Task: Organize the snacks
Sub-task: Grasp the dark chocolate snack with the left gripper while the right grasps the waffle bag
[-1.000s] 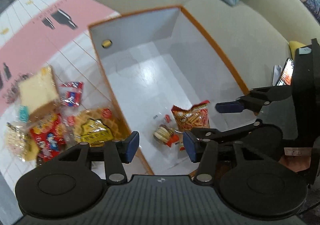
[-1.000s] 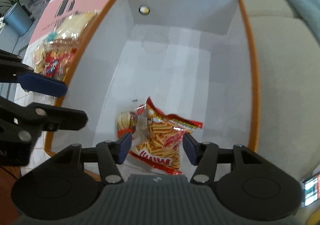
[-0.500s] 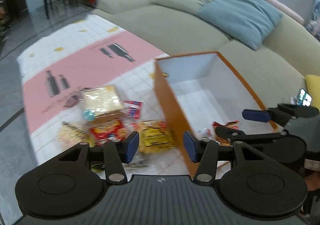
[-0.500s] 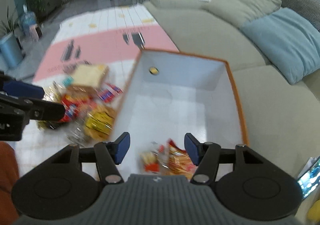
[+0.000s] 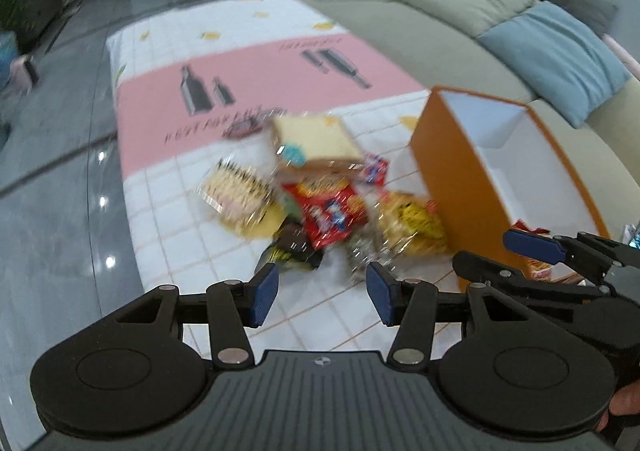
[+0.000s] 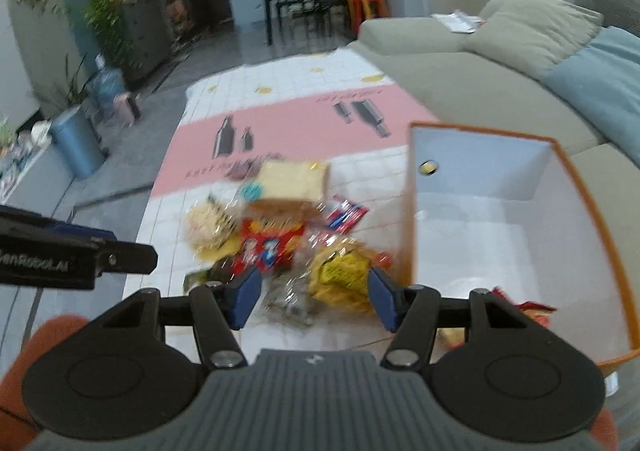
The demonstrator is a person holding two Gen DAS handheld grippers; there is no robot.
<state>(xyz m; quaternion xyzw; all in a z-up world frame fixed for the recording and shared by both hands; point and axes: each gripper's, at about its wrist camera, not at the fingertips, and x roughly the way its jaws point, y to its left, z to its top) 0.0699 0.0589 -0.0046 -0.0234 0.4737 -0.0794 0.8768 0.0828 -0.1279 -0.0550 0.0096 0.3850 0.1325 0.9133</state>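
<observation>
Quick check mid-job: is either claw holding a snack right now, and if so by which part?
Nothing is held. The left claw and right claw are both open and empty, above the snack pile beside the orange box.

- My fingertips (image 5: 262, 293) are blue.
- Box (image 5: 448, 163): orange outside, white inside.
- Mat (image 5: 260, 71): pink band, white grid.
- Cushion (image 5: 556, 55): light blue.

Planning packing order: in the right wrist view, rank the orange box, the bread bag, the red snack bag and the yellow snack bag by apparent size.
1. orange box
2. bread bag
3. yellow snack bag and red snack bag: alike, blurred, partly hidden.
</observation>
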